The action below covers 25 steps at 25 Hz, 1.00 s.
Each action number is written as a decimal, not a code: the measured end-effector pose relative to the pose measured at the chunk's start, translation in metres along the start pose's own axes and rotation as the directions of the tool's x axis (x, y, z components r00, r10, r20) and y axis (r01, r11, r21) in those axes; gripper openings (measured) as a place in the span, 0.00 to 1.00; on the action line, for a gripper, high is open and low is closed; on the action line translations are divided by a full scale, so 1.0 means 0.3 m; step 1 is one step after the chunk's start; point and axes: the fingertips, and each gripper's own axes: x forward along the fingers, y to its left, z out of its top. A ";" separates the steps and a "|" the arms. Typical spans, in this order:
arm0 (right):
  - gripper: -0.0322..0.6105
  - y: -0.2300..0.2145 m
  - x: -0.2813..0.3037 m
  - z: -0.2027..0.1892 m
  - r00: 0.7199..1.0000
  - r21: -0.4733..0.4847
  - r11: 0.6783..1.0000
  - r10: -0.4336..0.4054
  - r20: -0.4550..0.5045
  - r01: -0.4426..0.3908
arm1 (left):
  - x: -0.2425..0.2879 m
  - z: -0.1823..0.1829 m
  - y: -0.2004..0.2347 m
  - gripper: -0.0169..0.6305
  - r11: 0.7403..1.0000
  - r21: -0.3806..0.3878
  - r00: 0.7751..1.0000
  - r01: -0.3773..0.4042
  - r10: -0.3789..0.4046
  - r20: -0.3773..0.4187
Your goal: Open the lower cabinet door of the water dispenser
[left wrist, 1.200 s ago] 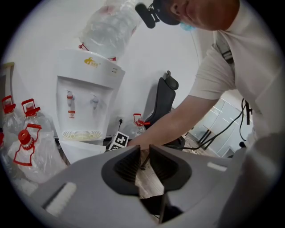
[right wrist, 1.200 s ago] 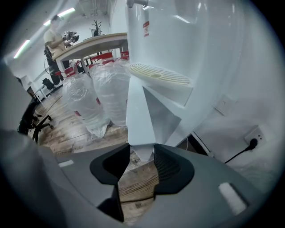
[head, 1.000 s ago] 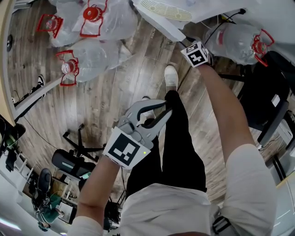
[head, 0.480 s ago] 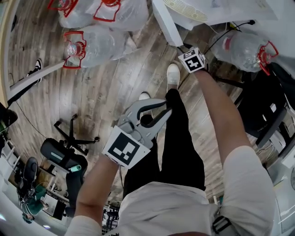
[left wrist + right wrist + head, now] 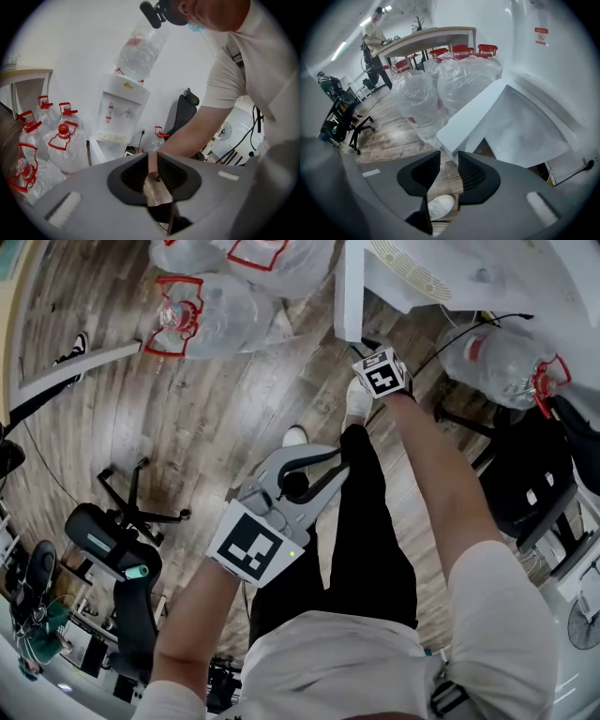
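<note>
Progress: the white flat lower cabinet door (image 5: 471,112) already stands swung out from the white floor-standing water dispenser (image 5: 119,117), and the pale hollow of the cabinet shows behind it. I judge the opening to be largely done.
Left to do: at most a wider swing of the door, then drawing the hand clear.
Right gripper (image 5: 449,164): the jaws are parted by a moderate gap and have just been closing. Nothing sits between them; only floor and a shoe show through the gap.
Right gripper contact: the door's near corner lies just beyond the tips at 12 o'clock. I see no pad pressing on it.
Left gripper (image 5: 152,164): the jaws are parted by a narrow gap and hold nothing. It is held back over the person's black trousers, well apart from the dispenser.
Door position: in the right gripper view it runs from 12 towards 1 o'clock of the jaws, with the cabinet hollow at 2 o'clock.
Below the jaws: a white shoe (image 5: 440,206) at 6 o'clock, on the brown wood-plank floor (image 5: 389,136).
Further out: clear plastic water bottles with red caps (image 5: 417,103) at 11 o'clock, just beside the door's outer face.
</note>
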 end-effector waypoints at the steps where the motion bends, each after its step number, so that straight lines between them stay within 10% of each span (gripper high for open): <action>1: 0.23 0.019 0.012 0.014 1.000 -0.006 1.000 0.005 0.000 -0.005 | -0.016 -0.003 0.007 0.18 1.000 -0.006 1.000 -0.009 0.010 0.007; 25: 0.20 0.292 0.208 0.419 1.000 -0.125 0.992 -0.005 -0.003 0.005 | -0.372 -0.156 0.088 0.18 0.975 -0.139 0.974 -0.175 0.192 0.117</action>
